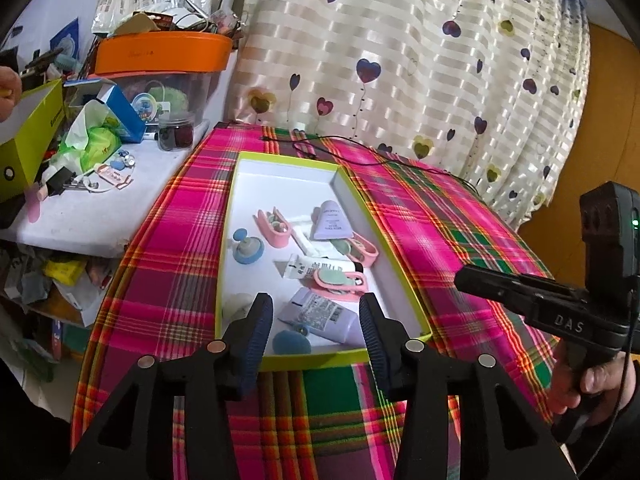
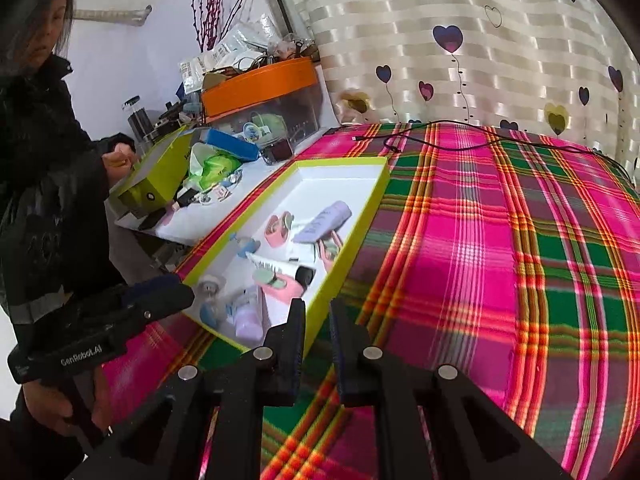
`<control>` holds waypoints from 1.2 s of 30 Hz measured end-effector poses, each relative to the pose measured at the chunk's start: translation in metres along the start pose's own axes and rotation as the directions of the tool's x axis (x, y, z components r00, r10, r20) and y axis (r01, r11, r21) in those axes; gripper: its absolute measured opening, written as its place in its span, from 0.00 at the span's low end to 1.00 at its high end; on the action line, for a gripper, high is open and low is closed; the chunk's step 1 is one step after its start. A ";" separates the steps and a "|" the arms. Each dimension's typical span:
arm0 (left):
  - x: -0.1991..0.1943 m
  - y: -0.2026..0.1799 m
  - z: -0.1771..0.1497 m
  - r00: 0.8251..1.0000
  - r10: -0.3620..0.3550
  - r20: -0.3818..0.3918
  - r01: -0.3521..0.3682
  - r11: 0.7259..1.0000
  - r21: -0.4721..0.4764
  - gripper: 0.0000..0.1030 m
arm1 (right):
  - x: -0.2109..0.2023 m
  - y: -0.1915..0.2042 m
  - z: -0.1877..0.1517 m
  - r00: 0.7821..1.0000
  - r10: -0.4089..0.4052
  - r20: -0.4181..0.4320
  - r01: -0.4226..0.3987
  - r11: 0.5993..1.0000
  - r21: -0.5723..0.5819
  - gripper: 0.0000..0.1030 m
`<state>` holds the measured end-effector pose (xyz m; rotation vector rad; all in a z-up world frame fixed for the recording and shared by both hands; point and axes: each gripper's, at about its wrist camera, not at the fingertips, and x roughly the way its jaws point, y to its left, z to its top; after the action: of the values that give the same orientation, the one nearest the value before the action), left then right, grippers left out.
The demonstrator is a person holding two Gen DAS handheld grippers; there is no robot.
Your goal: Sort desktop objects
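The plaid tablecloth (image 1: 440,232) spreads beneath both grippers. Ahead of the wide-open, empty left gripper (image 1: 316,320) lies the lime-rimmed white tray (image 1: 280,172), cardboard-like, holding lavender tubes (image 1: 330,222), pink clips (image 1: 340,282) and blue knobs (image 1: 247,248); its fingers hide nearer items. The right gripper (image 2: 318,320), narrowly parted, empty, hangs beside the tray's near corner.

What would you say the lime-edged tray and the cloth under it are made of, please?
The lime-edged tray looks like matte cardboard: thin, straight folded walls, flat white inside, lime outside, no gloss. It may well be a box lid. The plaid tablecloth looks like woven fabric, probably cotton or a blend: the pink, green and orange stripes cross as threads, and it drapes softly over the table edge.
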<state>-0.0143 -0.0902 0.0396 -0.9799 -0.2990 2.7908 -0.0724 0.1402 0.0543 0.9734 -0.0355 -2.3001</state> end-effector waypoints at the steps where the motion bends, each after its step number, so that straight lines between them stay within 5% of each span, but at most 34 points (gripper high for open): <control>1: -0.001 -0.001 -0.001 1.000 0.004 0.001 -0.004 1.000 0.004 0.46 | -0.001 0.002 -0.002 1.000 0.000 -0.003 0.000 1.000 -0.006 0.13; 13: -0.012 -0.008 -0.017 0.999 0.040 -0.011 -0.040 0.999 0.027 0.48 | -0.008 0.014 -0.026 1.000 -0.012 -0.027 0.012 1.000 -0.024 0.33; 25: -0.016 -0.025 -0.024 1.000 0.011 -0.027 -0.009 0.997 0.074 0.48 | -0.007 0.021 -0.025 0.999 -0.025 -0.029 0.023 0.999 -0.042 0.35; 36: -0.019 -0.020 -0.028 1.000 0.014 -0.028 -0.012 0.998 0.067 0.48 | 0.048 0.053 0.001 0.994 -0.077 -0.081 0.059 0.977 -0.203 0.39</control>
<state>0.0197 -0.0719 0.0344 -1.0086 -0.1952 2.7770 -0.0692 0.0707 0.0384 0.9836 0.2660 -2.2671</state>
